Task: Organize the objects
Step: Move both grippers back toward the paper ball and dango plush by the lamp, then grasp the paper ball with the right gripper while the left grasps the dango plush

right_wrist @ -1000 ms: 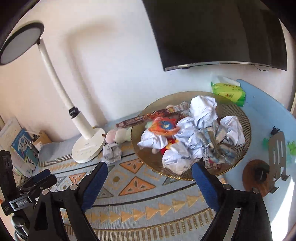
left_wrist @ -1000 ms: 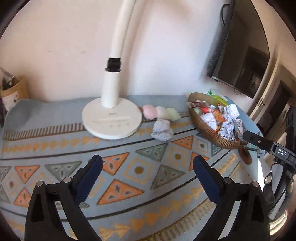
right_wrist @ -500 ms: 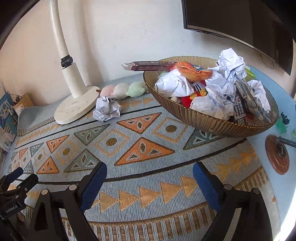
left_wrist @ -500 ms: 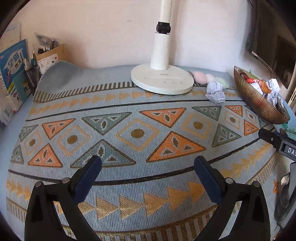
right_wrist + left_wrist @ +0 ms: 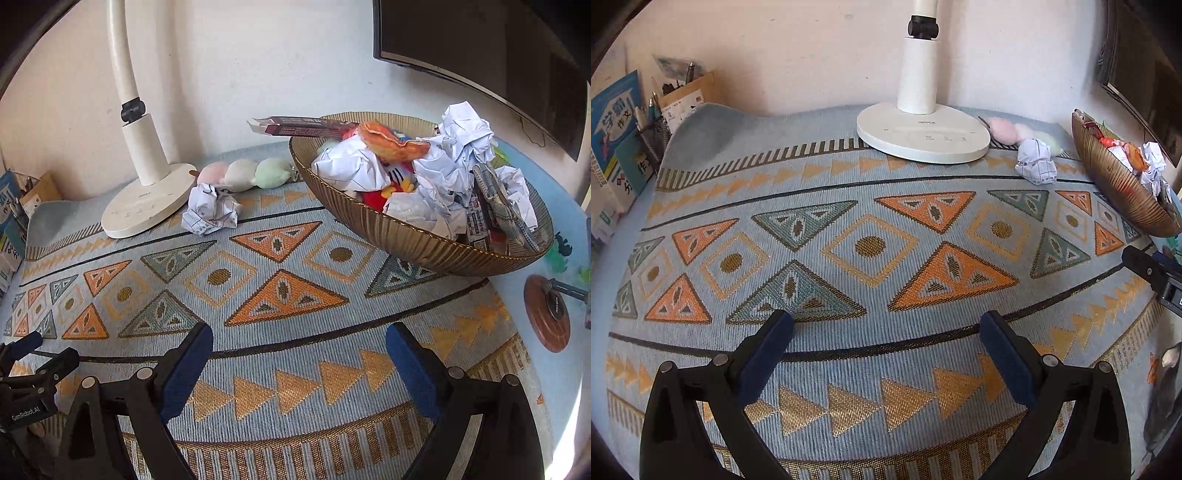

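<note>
A gold ribbed bowl (image 5: 406, 236) (image 5: 1108, 177) full of crumpled papers and wrappers stands at the right of the patterned mat. A crumpled paper ball (image 5: 212, 214) (image 5: 1036, 166) lies on the mat by the lamp base. A pink, white and green plush skewer (image 5: 242, 173) (image 5: 1004, 129) lies behind it. My left gripper (image 5: 884, 328) is open and empty, low over the mat. My right gripper (image 5: 299, 341) is open and empty, in front of the bowl.
A white desk lamp (image 5: 921, 136) (image 5: 146, 206) stands at the back. Books and a pen holder (image 5: 653, 122) are at the left. A monitor (image 5: 480, 55) hangs behind the bowl. A round brown stand (image 5: 546, 314) sits at the right of the mat.
Both grippers have come down and back toward the mat's near side, so the mat now fills both views. Both stay open and empty. The objects have not moved.
</note>
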{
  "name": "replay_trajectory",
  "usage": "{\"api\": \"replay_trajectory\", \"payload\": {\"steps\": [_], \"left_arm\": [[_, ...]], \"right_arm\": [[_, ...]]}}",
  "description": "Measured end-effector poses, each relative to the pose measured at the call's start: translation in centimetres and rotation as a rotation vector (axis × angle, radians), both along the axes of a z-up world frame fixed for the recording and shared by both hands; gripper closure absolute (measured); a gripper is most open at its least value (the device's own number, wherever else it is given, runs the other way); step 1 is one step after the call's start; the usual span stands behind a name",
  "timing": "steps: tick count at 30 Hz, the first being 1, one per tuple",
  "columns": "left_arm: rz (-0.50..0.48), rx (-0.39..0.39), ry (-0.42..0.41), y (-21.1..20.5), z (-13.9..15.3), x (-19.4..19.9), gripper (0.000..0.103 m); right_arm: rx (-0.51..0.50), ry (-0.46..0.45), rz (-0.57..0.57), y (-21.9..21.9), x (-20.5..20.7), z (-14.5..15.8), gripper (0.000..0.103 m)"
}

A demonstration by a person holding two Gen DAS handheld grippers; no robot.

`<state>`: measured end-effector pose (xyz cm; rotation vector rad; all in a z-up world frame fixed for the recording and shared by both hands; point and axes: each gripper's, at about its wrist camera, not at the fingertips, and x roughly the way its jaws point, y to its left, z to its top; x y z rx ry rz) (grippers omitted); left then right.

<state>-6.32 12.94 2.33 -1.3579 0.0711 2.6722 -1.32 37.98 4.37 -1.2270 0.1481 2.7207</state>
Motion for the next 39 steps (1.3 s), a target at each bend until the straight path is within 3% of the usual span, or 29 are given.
{"api": "replay_trajectory", "payload": {"steps": [6,13,16,21,23,28,31,34,39], "left_arm": [[-0.001,-0.011,-0.003,0.2,0.1,0.1,0.002],[-0.006,-0.019,-0.013,0.3,0.0,-0.3,0.001],[-0.096,0.046,-0.03,0.4,1.0,-1.5,0.002],[-0.226,0.079,0.105,1.0,6.1,-5.3,0.001],[-0.246,0.096,0.148,1.3,7.4,-7.2,0.001],[-0.34,0.088,0.189,3.2,8.6,-11.0,0.001],[-0.409,0.067,0.199,4.9,8.3,-12.5,0.001],[-0.466,0.067,0.194,6.7,7.9,-13.7,0.001],[-0.589,0.015,0.201,11.5,7.2,-15.1,0.001]], "right_arm": [[-0.016,-0.003,-0.005,0.2,0.0,0.1,0.009],[-0.072,-0.078,0.01,0.3,-1.7,-0.4,0.009],[-0.149,-0.078,0.058,-0.5,-3.5,0.5,0.009],[-0.135,-0.028,0.134,-3.6,-7.6,2.1,0.009],[-0.119,-0.024,0.127,-4.4,-9.6,1.8,0.023],[-0.07,-0.044,0.07,-4.7,-13.7,0.1,0.036],[-0.069,-0.034,0.103,-5.0,-14.6,-0.3,0.051],[-0.006,-0.014,0.097,-5.0,-13.3,0.4,0.051],[-0.058,-0.04,0.077,-1.7,-8.6,0.9,0.051]]}}
